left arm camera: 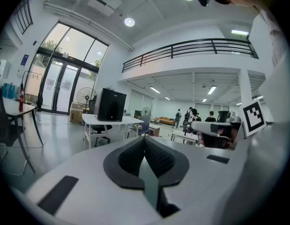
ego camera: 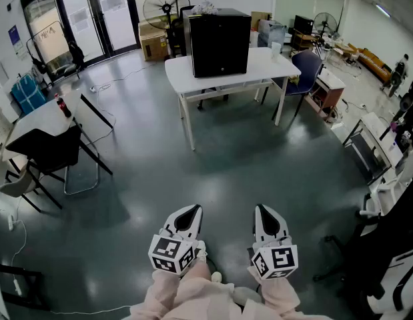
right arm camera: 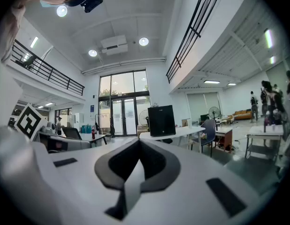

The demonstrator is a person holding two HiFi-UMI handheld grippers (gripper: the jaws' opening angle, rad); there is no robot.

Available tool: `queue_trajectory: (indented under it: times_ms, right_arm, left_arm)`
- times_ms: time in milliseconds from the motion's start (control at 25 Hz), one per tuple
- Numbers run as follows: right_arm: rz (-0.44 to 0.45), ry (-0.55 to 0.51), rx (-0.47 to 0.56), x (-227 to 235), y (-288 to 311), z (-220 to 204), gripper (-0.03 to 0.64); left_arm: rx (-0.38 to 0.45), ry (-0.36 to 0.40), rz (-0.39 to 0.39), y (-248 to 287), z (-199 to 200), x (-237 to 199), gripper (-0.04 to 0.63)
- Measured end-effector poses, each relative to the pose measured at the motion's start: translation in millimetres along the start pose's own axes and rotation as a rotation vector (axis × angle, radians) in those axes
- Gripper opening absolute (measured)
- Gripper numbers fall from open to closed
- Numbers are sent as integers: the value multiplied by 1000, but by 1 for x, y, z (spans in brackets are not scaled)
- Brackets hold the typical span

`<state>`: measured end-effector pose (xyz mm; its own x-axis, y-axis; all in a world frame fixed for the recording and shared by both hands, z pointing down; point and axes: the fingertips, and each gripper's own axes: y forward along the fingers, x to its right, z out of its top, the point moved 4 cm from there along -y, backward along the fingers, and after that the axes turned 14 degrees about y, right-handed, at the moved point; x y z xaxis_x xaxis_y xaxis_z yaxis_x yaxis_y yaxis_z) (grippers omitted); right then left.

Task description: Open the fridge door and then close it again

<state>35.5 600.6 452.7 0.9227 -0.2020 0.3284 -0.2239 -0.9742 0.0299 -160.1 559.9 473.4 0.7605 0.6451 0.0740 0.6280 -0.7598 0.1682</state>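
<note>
Head view: one fridge (ego camera: 218, 42), two claws (ego camera: 191, 211) (ego camera: 262, 210)

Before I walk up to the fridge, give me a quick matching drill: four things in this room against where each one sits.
Things:
1. fridge
2. red bottle
3. blue chair
4. cardboard box

Places:
A. by the far wall, below the fan
B. on the white table straight ahead
C. on the left table
D. at the right end of the white table

Pairs: 1-B, 2-C, 3-D, 4-A
</note>
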Motion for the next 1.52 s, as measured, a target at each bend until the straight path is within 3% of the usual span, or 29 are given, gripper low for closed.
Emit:
queue_trajectory:
  times_ms: [400,720,1000,1520]
  right_arm:
    - [-4,12,16,6,-26,2,9]
    - [-28,18,5,24,-8,-2,11]
    - [-11,2,-1,39,43,2,11]
    - [7,-36,-8,91,192,44,11]
  left_arm:
    - [-3,17,-16,-5,-1,23,11]
    - [-17,25,0,17,-2,9,11]
    - [-26,19,16,54,-3,-18,11]
    - [-2,16,26,194,32,-98,11]
